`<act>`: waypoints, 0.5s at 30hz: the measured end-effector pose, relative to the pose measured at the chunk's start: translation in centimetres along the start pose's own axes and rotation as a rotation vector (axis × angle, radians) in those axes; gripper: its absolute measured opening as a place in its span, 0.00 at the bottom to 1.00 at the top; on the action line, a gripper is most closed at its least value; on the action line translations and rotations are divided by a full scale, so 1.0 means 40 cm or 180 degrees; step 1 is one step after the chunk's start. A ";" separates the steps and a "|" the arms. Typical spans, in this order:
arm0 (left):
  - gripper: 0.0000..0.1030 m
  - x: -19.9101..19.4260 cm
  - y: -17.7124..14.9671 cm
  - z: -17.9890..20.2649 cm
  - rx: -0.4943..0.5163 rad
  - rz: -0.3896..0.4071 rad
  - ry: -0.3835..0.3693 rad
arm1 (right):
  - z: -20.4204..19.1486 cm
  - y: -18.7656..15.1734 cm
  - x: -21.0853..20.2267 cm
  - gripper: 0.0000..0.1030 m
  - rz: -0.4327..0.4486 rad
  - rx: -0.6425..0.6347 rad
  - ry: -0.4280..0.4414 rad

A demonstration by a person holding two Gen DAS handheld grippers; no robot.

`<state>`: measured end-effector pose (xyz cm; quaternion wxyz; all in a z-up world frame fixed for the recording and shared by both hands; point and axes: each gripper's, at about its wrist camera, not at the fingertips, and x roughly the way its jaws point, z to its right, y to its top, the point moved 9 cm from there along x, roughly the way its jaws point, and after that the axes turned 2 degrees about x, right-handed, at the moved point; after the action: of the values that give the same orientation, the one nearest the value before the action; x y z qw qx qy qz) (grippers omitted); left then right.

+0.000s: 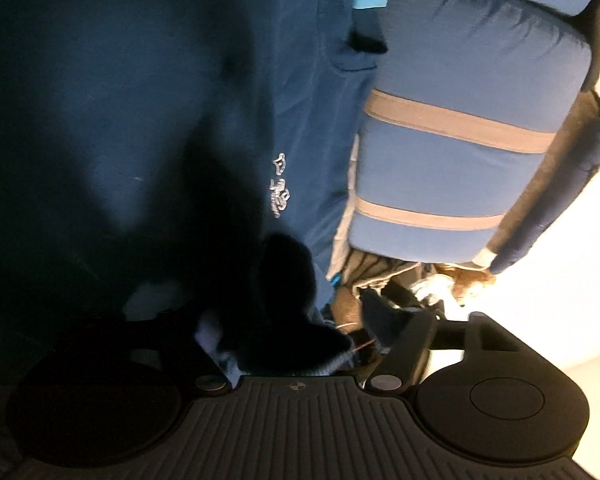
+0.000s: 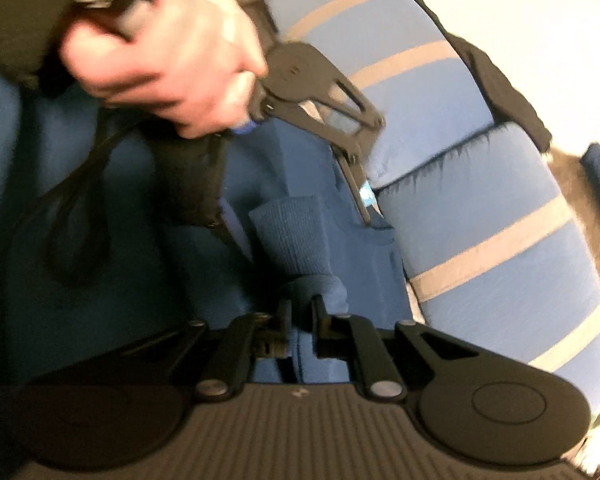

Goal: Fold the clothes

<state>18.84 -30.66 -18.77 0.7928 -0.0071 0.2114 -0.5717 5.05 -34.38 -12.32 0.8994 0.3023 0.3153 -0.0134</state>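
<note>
Right gripper (image 2: 300,312) pinching a fold of the blue sweatshirt (image 2: 300,232), left gripper (image 2: 356,184) clamped on its far edge, striped cushions (image 2: 480,208) at right.

A blue cushioned seat (image 1: 460,60) with grey-tan stripes carries everything, its padded sections lying ahead and to the right of the right gripper (image 2: 300,312). Directly on it lies a navy sweatshirt (image 1: 120,80), spread ahead and to the left of the left gripper (image 1: 300,344), its collar edge touching the striped cushion.

right gripper (image 2: 300,314) jaws clamped nearly closed, left gripper (image 1: 292,320) jaws hidden
</note>
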 end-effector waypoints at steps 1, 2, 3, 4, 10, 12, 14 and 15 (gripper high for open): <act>0.46 0.008 0.003 -0.006 -0.0072 -0.0017 -0.0025 | 0.003 -0.002 -0.002 0.08 0.0012 0.0001 -0.0001; 0.40 0.008 0.001 -0.001 -0.0012 -0.0005 -0.0012 | 0.005 -0.004 -0.004 0.08 0.0024 0.0001 -0.0003; 0.28 0.008 0.000 0.004 0.0048 0.0007 0.0000 | 0.008 -0.006 -0.005 0.08 0.0036 0.0002 -0.0004; 0.19 0.008 -0.002 0.009 0.0108 0.0018 0.0013 | 0.011 -0.009 -0.007 0.08 0.0048 0.0002 -0.0006; 0.05 -0.026 -0.010 0.079 0.0600 0.0194 0.0040 | 0.027 -0.022 -0.018 0.57 0.0120 0.0006 -0.0014; 0.05 -0.039 -0.017 0.110 0.0735 0.0230 0.0003 | 0.050 -0.046 -0.015 0.76 0.0100 0.0102 -0.0097; 0.05 -0.051 -0.023 0.140 0.0870 0.0267 -0.0033 | 0.079 -0.082 -0.010 0.78 0.0050 0.0240 -0.0201; 0.05 -0.057 -0.026 0.156 0.0940 0.0284 -0.0049 | 0.085 -0.101 -0.011 0.79 0.0016 0.0319 -0.0207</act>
<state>19.44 -30.37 -12.09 0.8114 0.1145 0.1190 -0.5606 5.73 -39.64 -12.15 0.8930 0.3472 0.2841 -0.0367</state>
